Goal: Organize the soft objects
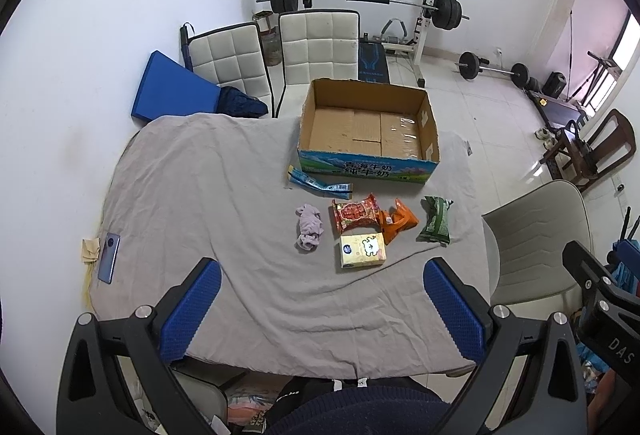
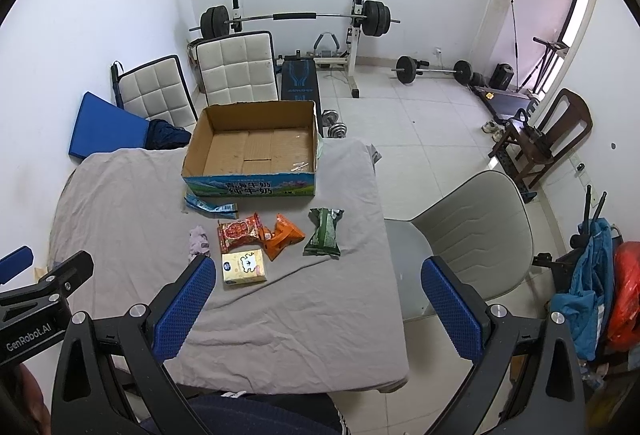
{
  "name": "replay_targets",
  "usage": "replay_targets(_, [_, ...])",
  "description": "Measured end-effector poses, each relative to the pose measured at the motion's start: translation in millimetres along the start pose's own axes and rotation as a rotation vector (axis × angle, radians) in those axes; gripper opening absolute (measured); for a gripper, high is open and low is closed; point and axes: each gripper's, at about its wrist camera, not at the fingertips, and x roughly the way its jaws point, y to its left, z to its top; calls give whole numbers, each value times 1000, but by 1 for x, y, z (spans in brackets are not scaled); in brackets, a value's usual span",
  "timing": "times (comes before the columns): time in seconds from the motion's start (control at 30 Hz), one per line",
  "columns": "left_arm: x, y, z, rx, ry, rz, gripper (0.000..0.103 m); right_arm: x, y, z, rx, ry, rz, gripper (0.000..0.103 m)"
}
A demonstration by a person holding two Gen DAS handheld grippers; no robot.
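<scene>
Left claw [image 1: 322,309] and right claw [image 2: 318,311] hung wide open, empty, above snack packets [image 1: 355,213] beside the cardboard box [image 1: 366,159].

One open cardboard box [image 1: 366,123] is sitting on the cloth-covered bench [image 1: 208,195]. Six soft items are lying in front of the box: one blue packet [image 1: 320,182] just beside its front wall, one lilac cloth [image 1: 309,227], one red snack bag [image 1: 355,213], one orange snack bag [image 1: 398,221], one green packet [image 1: 436,220], and one yellow tissue pack [image 1: 362,250] nearest the camera. One phone [image 1: 109,257] is lying far to the left of the box. Two white padded chairs [image 1: 318,47] are standing behind the box, and one pale plastic chair [image 1: 540,239] is standing to its right. Two tools are showing, one left tool [image 1: 322,311] and one right tool [image 2: 318,309].
</scene>
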Motion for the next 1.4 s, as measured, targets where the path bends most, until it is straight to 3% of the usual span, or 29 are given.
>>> replay_targets(1.2, [3, 7, 5, 2, -10, -14, 103, 4, 4, 5, 0, -11, -5, 103])
replay_targets(1.4, [28, 1, 18, 2, 0, -15, 103, 27, -2, 10, 15, 21, 7, 103])
